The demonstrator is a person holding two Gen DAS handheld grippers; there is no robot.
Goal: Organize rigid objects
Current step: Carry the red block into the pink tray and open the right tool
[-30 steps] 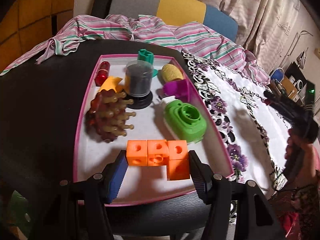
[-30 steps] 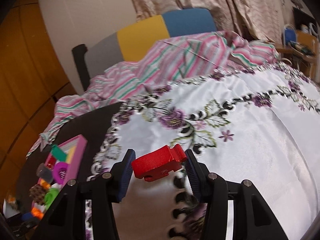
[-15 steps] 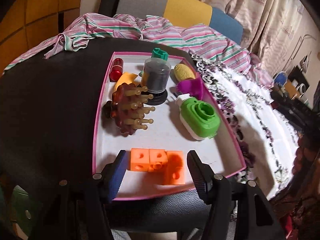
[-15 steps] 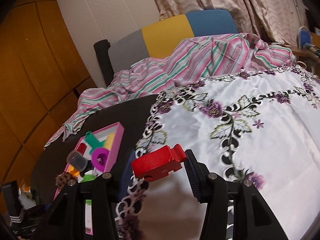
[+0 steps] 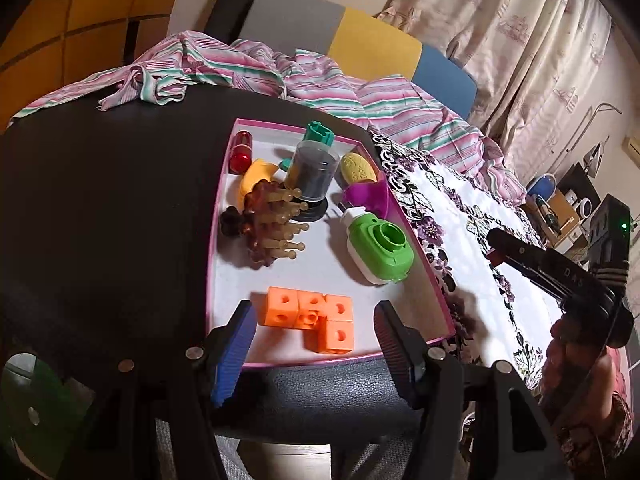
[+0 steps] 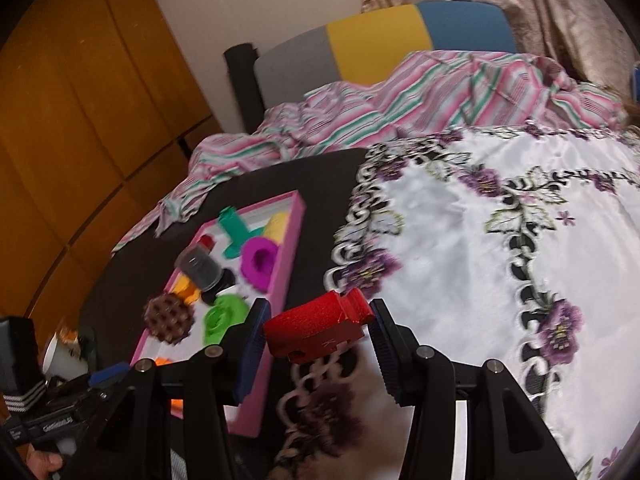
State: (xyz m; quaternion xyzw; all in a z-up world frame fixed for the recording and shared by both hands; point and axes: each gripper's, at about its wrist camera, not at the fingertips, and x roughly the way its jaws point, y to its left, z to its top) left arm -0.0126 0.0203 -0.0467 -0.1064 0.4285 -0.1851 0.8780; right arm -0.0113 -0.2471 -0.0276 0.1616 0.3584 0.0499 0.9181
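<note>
A pink-rimmed tray (image 5: 218, 216) with a white floor sits on a dark round table (image 5: 104, 208), just beside a white tablecloth embroidered with purple flowers (image 6: 500, 248). In the left wrist view, the left gripper (image 5: 312, 340) hovers over the tray's near edge with its fingers spread wide and nothing between them; a cluster of orange linking cubes (image 5: 312, 320) lies on the tray floor in the gap, touched by neither pad. Farther in lie a green and white toy camera (image 5: 380, 250), a brown massage brush with pale wooden pegs (image 5: 268, 228), a clear-domed cylinder on a black base (image 5: 310, 176), a purple cup-shaped piece (image 5: 368, 198), a textured yellow oval (image 5: 358, 168), a teal plastic piece (image 5: 318, 134), a small red capsule-like item (image 5: 242, 152) and a yellow-orange shape (image 5: 256, 178) partly hidden behind the brush. In the right wrist view, the right gripper (image 6: 316, 330) holds a red plastic block (image 6: 318, 330) with a knob on one end — pinched between both pads, lifted above the tablecloth's lace edge, just beside the tray's outer wall. The block's exact kind is hard to tell, as that view is slightly blurred. A striped pink, green and white garment (image 6: 400, 104) is draped across the table's far side, in front of a chair with a grey, yellow and blue back (image 6: 380, 36). Beige curtains (image 5: 520, 40) hang behind — a person's hand (image 5: 576, 364) grips the right tool's handle at the left view's edge.
</note>
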